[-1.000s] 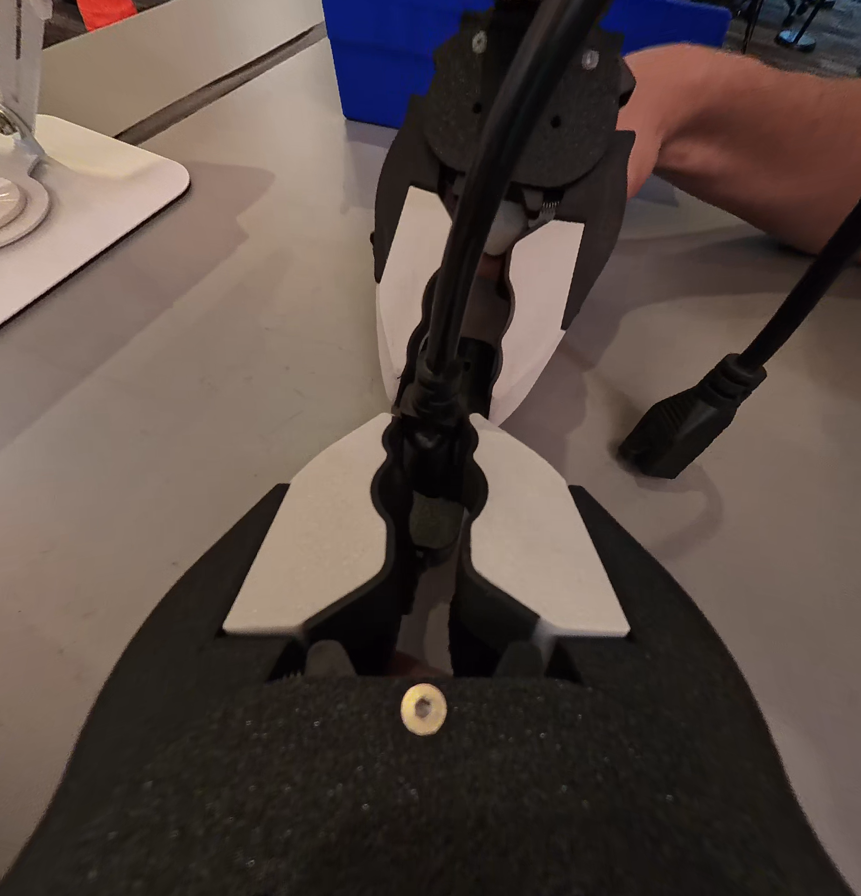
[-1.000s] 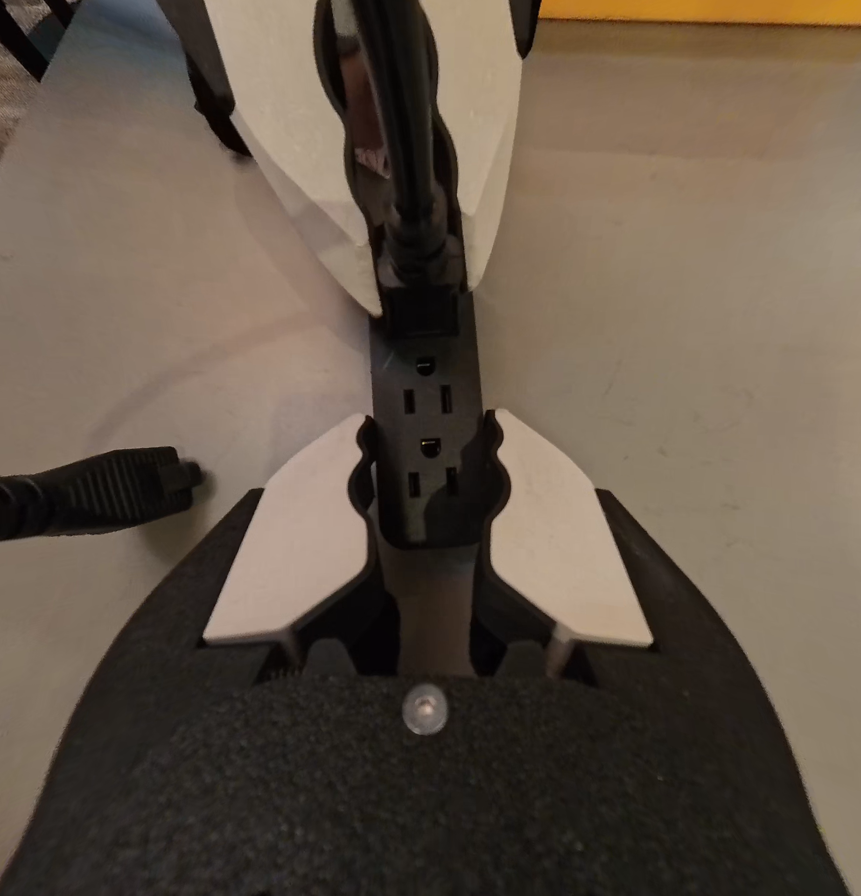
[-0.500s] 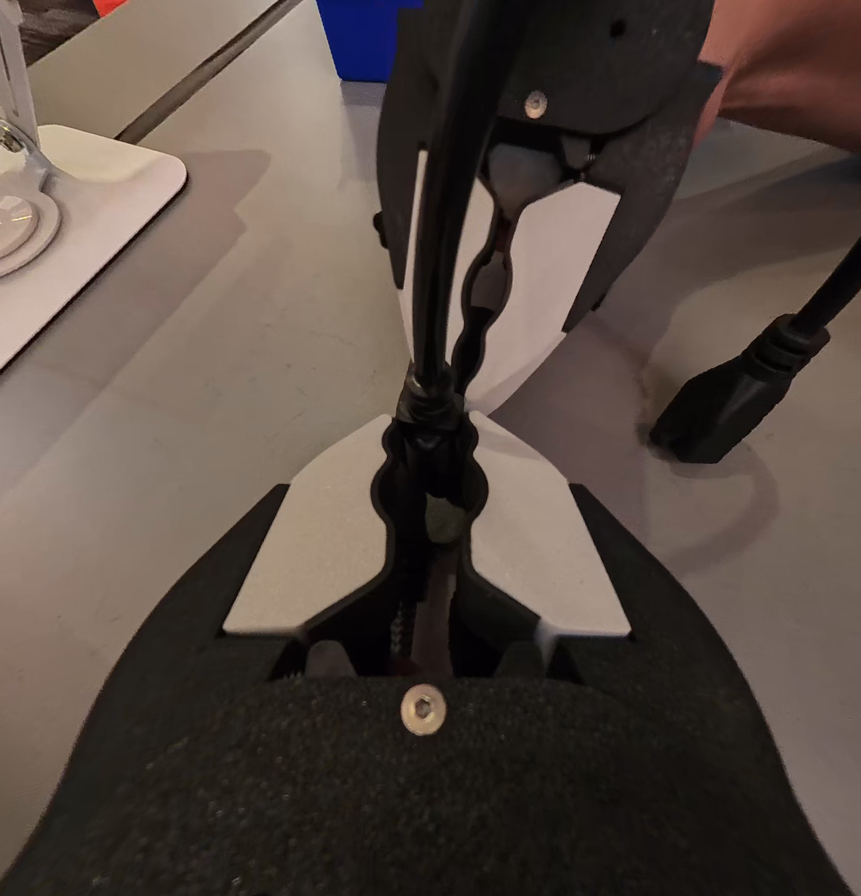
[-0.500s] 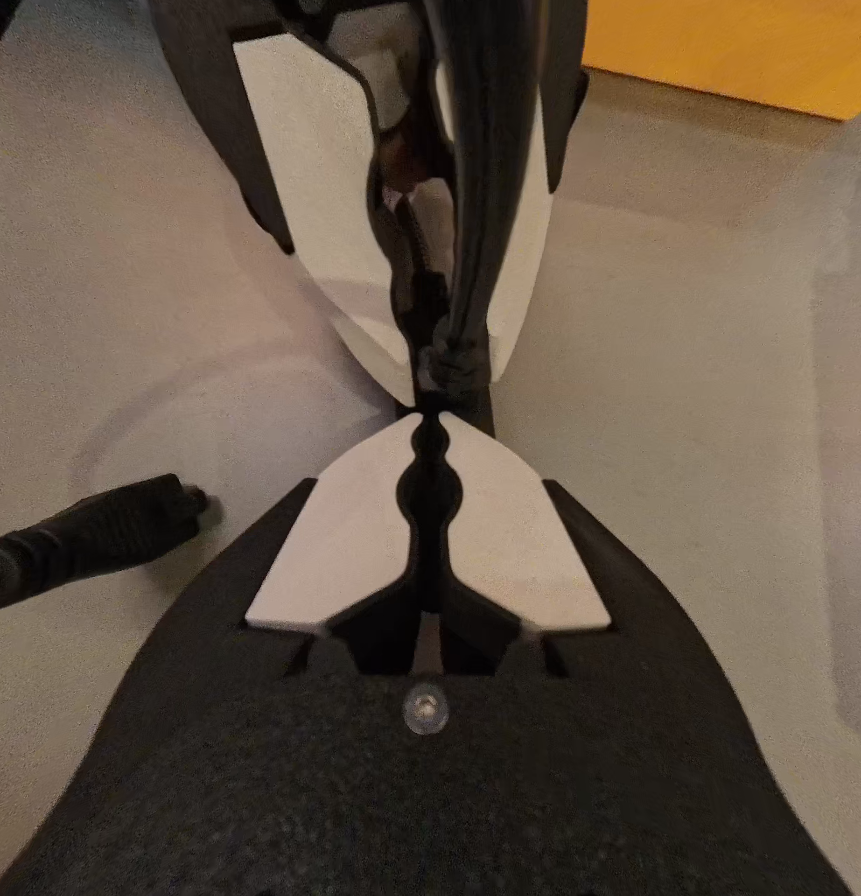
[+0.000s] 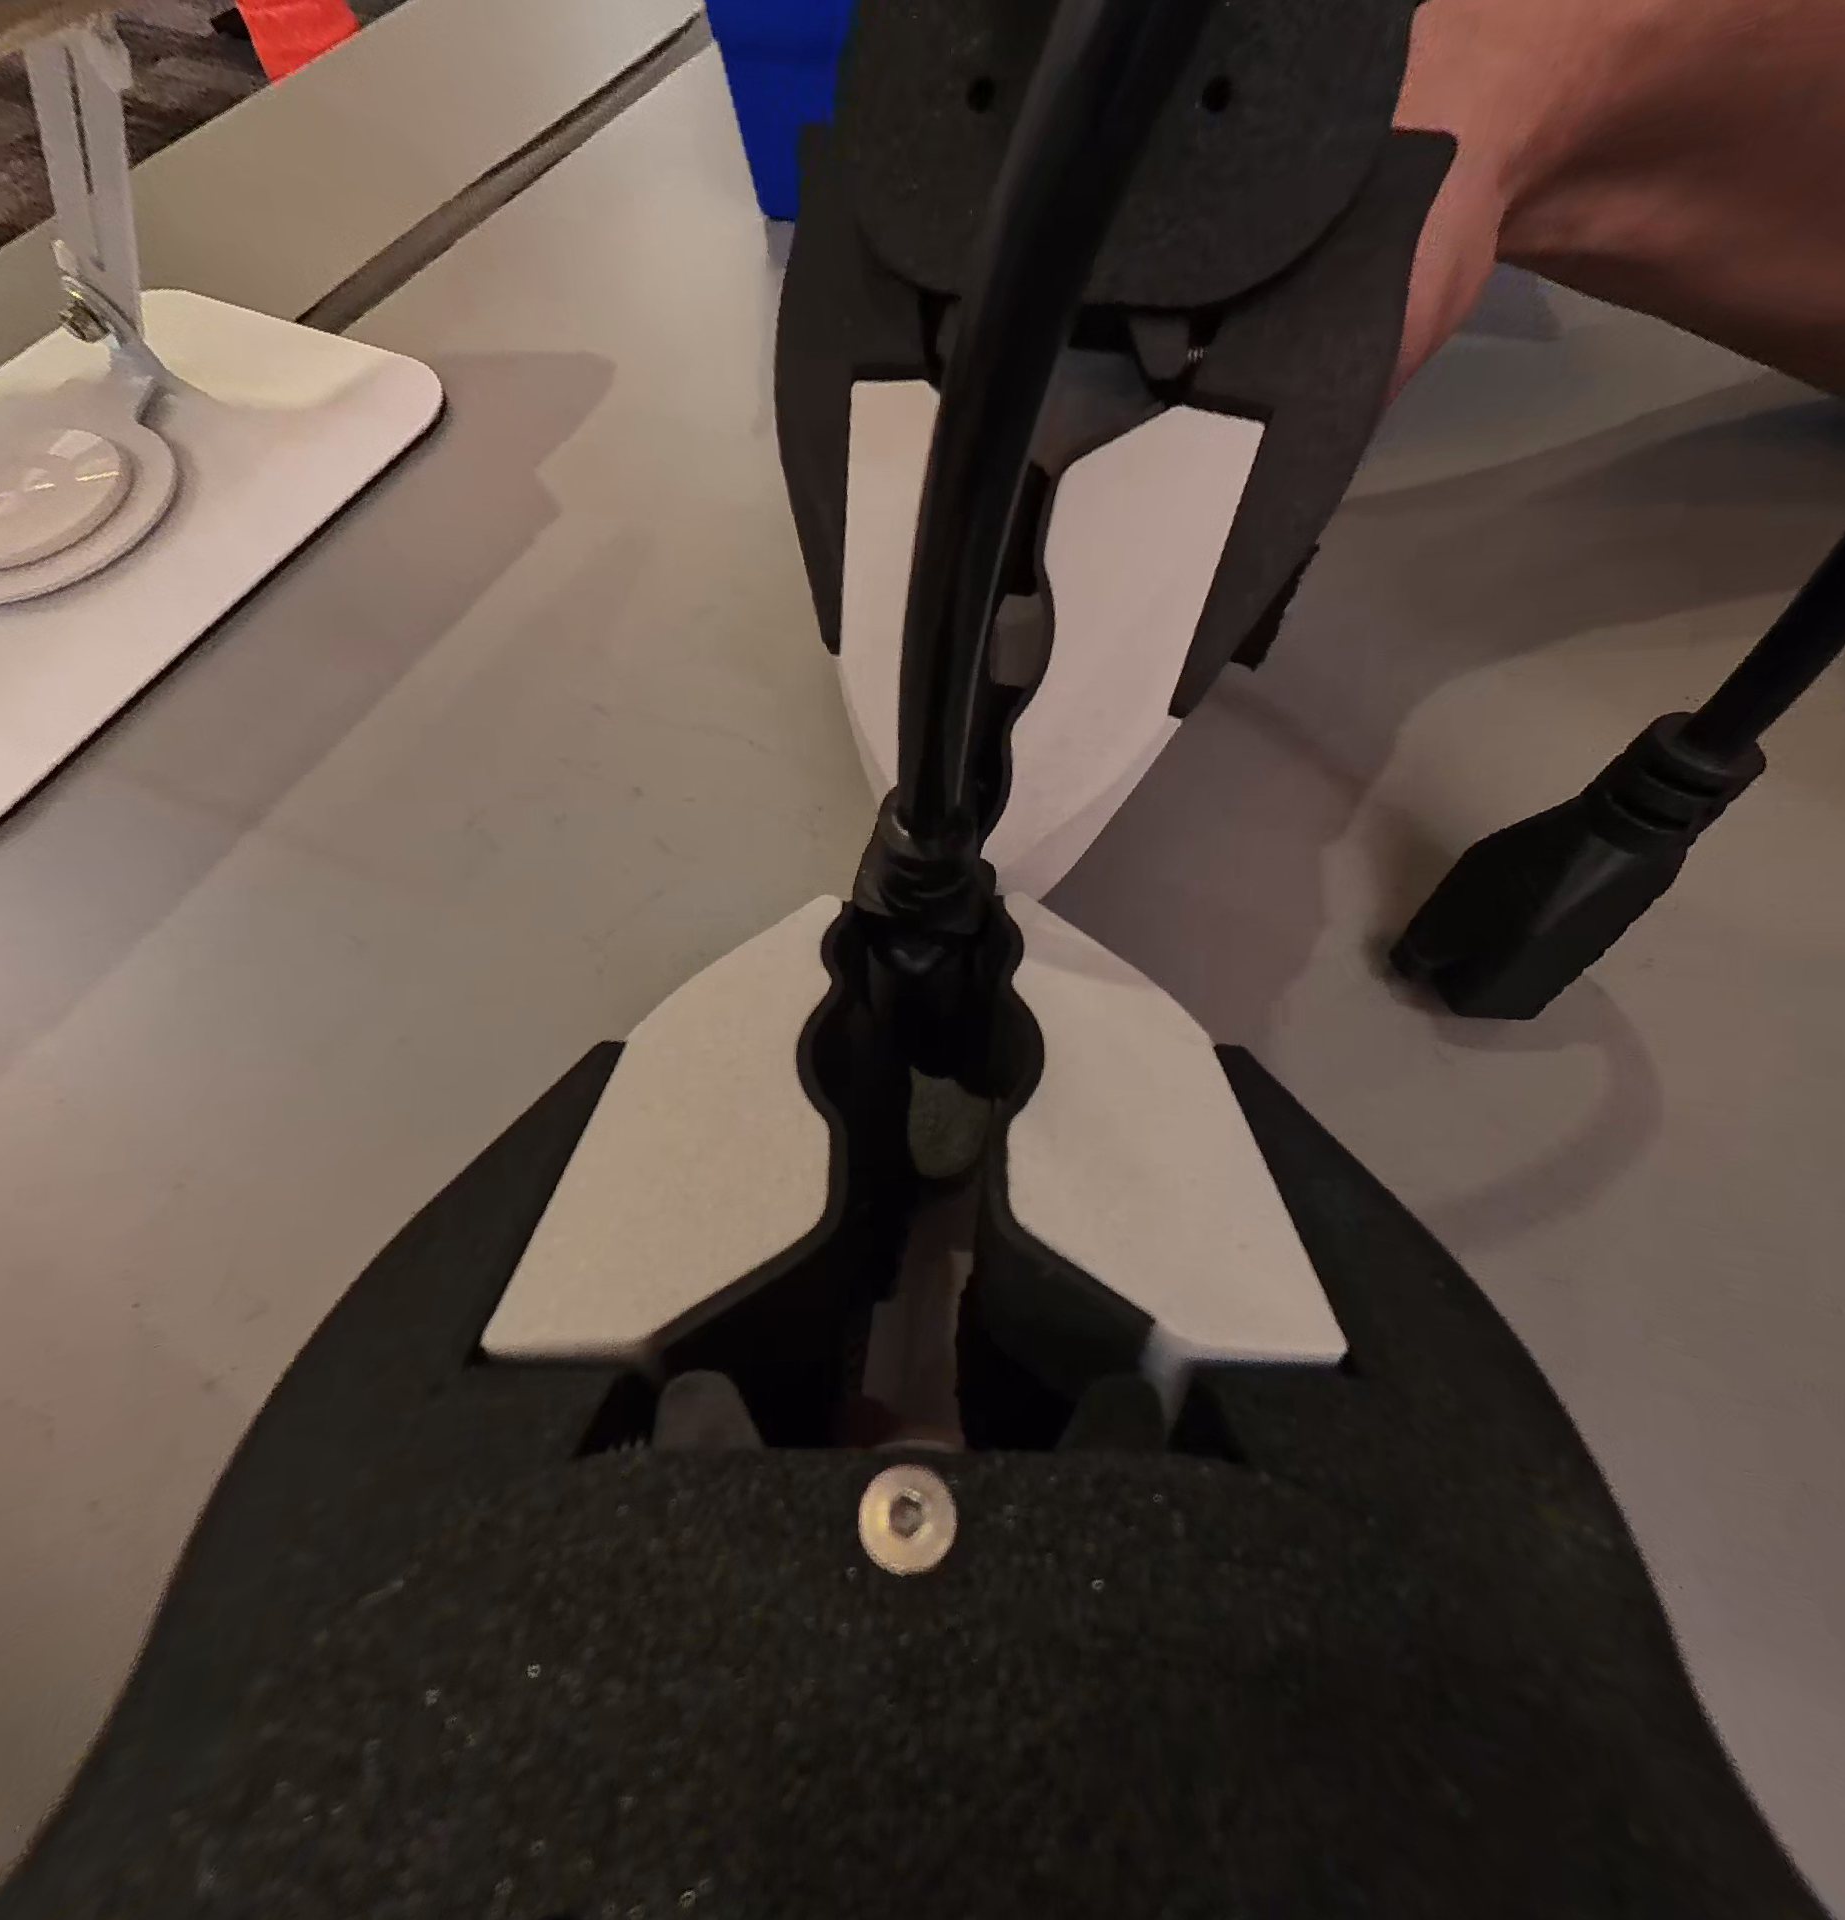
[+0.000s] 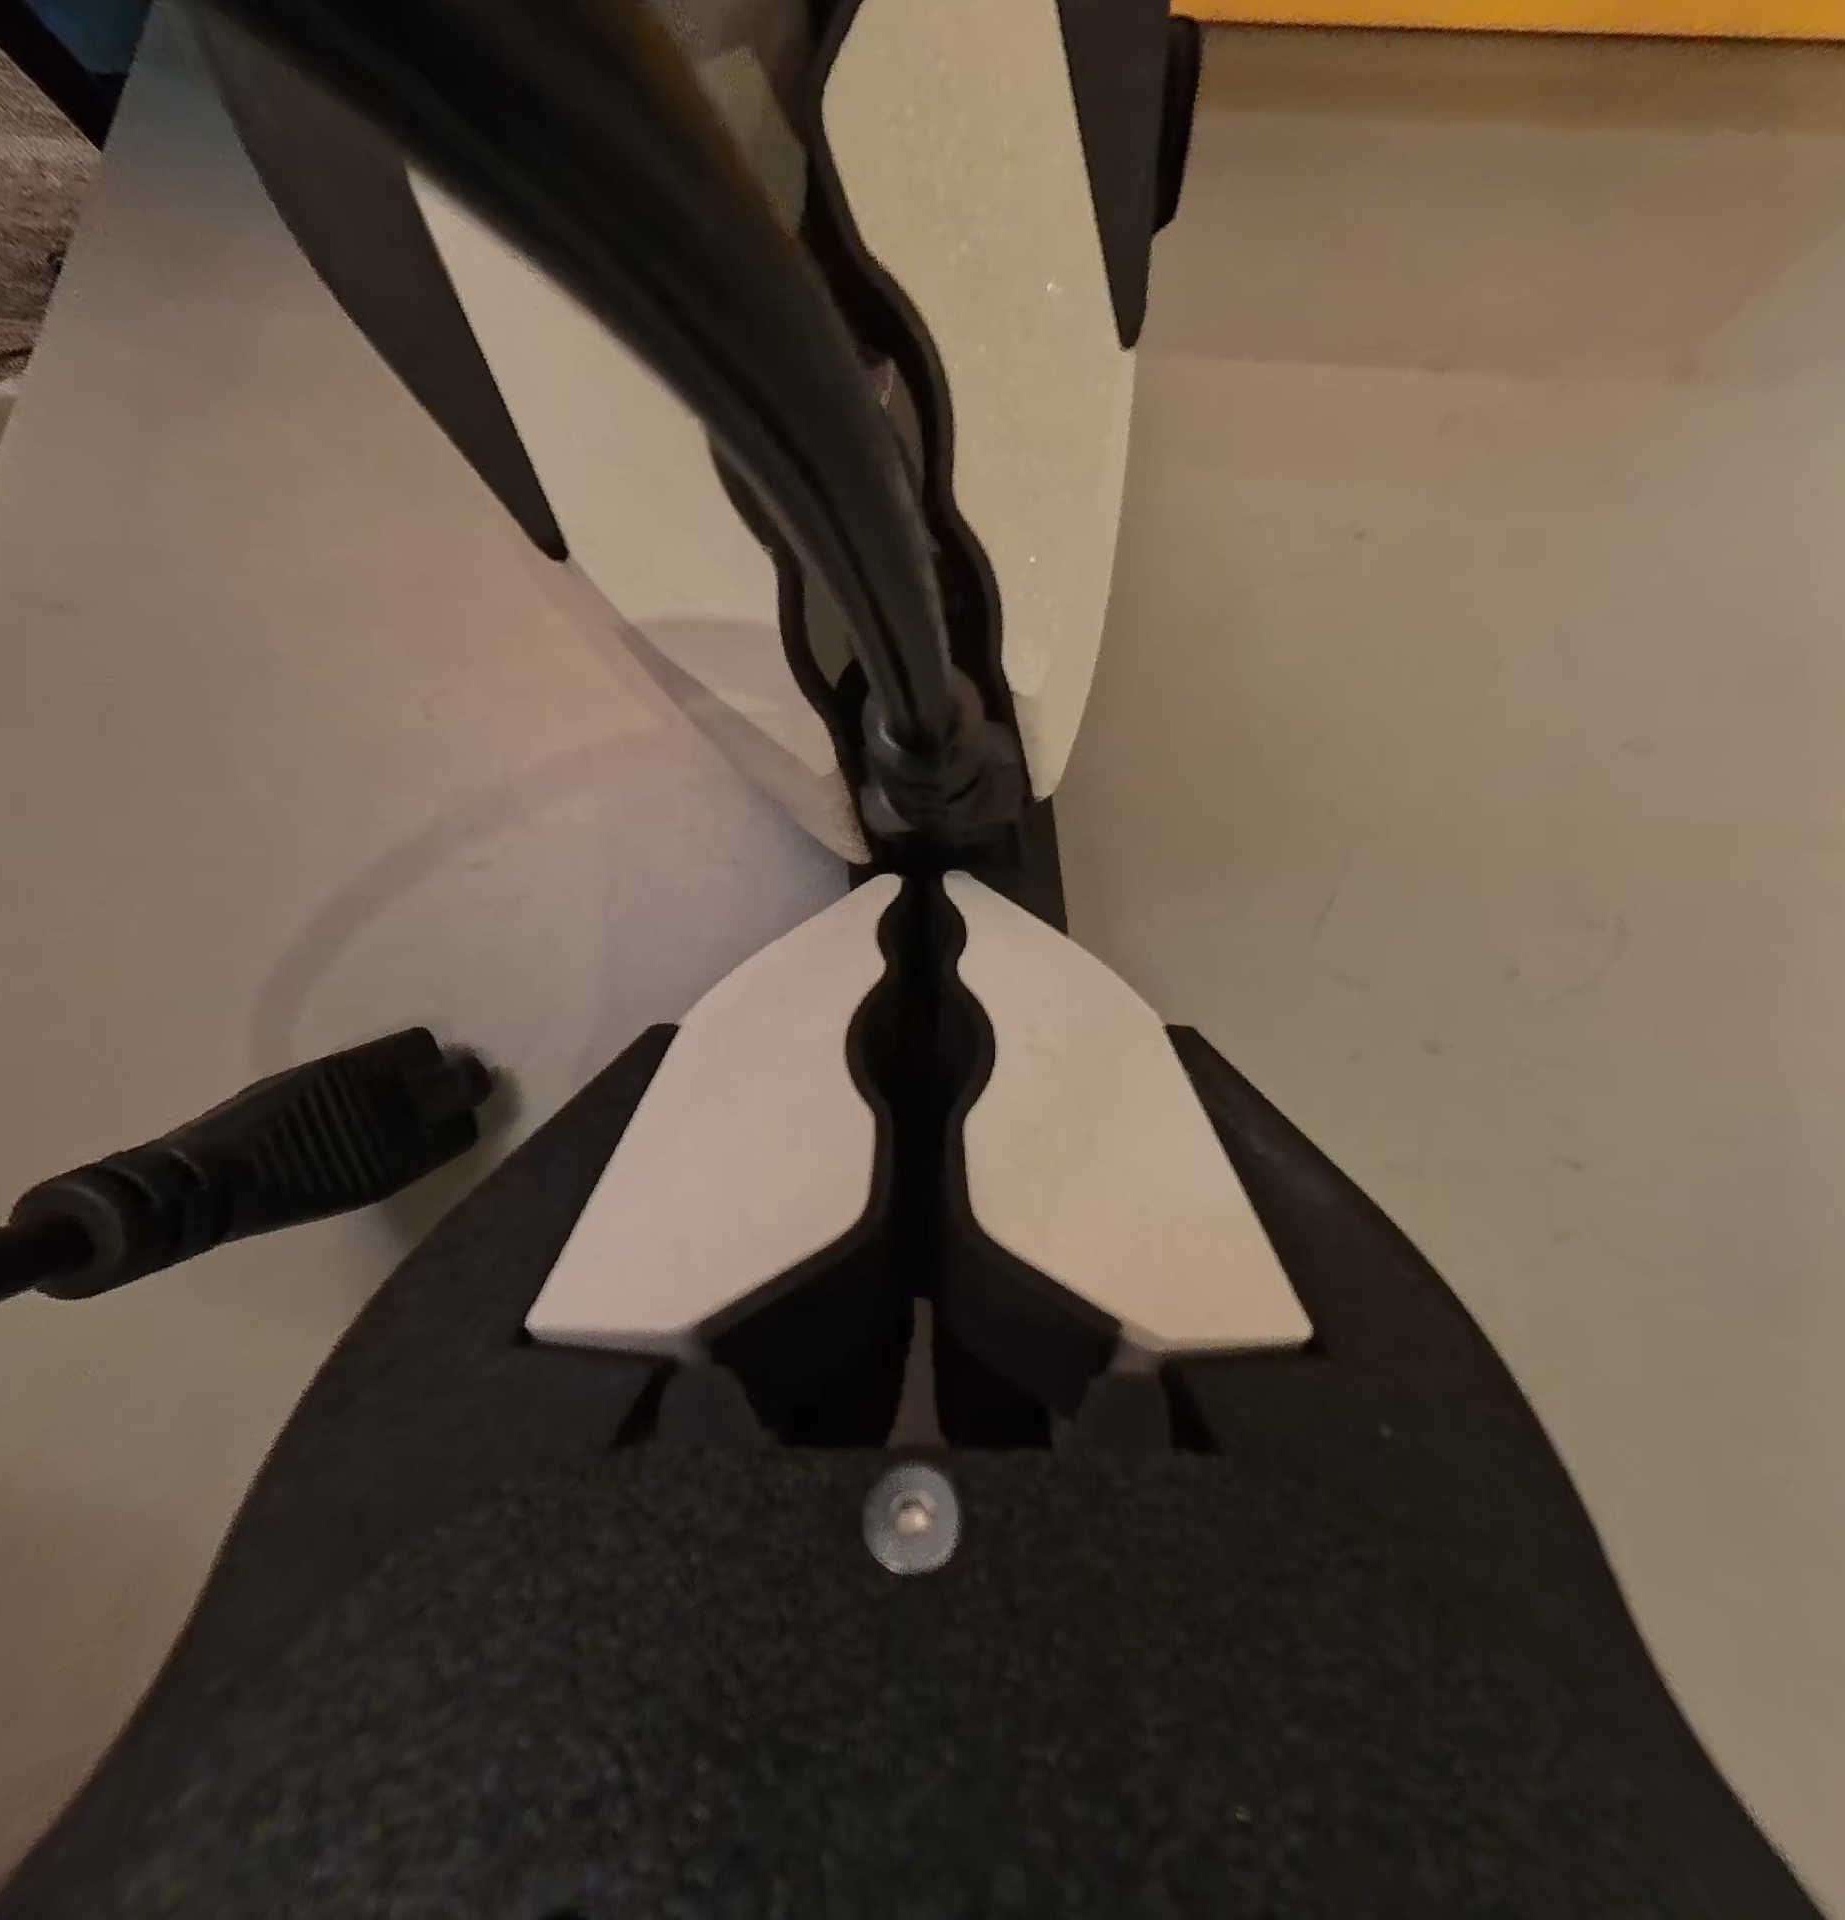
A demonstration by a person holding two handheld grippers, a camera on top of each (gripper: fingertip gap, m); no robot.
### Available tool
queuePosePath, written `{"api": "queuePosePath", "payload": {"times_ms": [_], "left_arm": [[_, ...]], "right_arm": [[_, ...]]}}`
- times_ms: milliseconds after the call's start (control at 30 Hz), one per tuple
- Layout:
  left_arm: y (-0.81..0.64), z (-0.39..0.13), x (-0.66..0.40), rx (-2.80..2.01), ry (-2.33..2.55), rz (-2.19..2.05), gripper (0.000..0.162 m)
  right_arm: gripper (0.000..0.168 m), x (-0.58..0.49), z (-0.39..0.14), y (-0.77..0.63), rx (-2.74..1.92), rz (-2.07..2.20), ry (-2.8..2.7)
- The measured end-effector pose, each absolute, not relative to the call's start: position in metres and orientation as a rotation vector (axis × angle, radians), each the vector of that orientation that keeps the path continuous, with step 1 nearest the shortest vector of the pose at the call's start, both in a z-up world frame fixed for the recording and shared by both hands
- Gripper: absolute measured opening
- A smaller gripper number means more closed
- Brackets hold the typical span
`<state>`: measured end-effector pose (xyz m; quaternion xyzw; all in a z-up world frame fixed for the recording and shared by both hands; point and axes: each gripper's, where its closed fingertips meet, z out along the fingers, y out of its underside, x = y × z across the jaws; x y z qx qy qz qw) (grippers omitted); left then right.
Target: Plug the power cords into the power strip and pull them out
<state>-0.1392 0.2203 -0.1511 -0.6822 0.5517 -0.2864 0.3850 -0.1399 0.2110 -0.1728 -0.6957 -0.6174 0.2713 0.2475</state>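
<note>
My left gripper (image 5: 923, 920) is shut on the black plug (image 5: 928, 956) of a power cord (image 5: 975, 520) that rises up and away over the other gripper. In the right wrist view the plug (image 6: 933, 774) points down at the black power strip (image 6: 1037, 868), which is mostly hidden. I cannot tell if it is seated. My right gripper (image 6: 923, 883) is shut with only a thin dark slit between its white fingers (image 6: 783, 1122), tip to tip with the left gripper (image 6: 939, 821). It faces me in the left wrist view (image 5: 1022, 831).
A second black cord's connector (image 5: 1552, 894) lies loose on the grey table and shows in the right wrist view (image 6: 274, 1153). A white stand base (image 5: 222, 468) is at far left, a blue bin (image 5: 762, 104) behind. A person's forearm (image 5: 1624, 156) holds the right gripper. Only a small space, under 4 cm, lies between the two pairs of fingers.
My right gripper, open astride the power strip a second ago, has shut and moved up against the left gripper's tips. The left gripper has kept its hold on the plug.
</note>
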Motion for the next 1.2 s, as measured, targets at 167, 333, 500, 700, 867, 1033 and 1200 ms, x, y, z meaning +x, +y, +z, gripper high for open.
{"api": "queuePosePath", "payload": {"times_ms": [167,333,500,700,867,1033,1200], "left_arm": [[0.220,-0.150,-0.140,-1.739,1.399,-0.748,0.019],[0.219,-0.149,-0.140,-1.737,1.394,-0.768,0.019],[0.221,-0.147,-0.141,-1.747,1.364,-0.788,0.018],[0.223,-0.144,-0.142,-1.754,1.331,-0.817,0.018],[0.224,-0.142,-0.142,-1.766,1.300,-0.848,0.017],[0.224,-0.139,-0.143,-1.761,1.278,-0.878,0.017],[0.224,-0.136,-0.143,-1.761,1.253,-0.907,0.017]], "right_arm": [[0.003,-0.140,-0.173,0.211,-1.925,0.782,-1.685],[0.003,-0.141,-0.172,0.210,-1.928,0.793,-1.690],[0.003,-0.143,-0.172,0.212,-1.936,0.807,-1.680],[0.003,-0.144,-0.171,0.213,-1.940,0.804,-1.673],[0.003,-0.145,-0.171,0.214,-1.959,0.815,-1.662],[0.003,-0.145,-0.170,0.215,-1.971,0.821,-1.657],[0.003,-0.146,-0.170,0.216,-1.985,0.830,-1.645]]}}
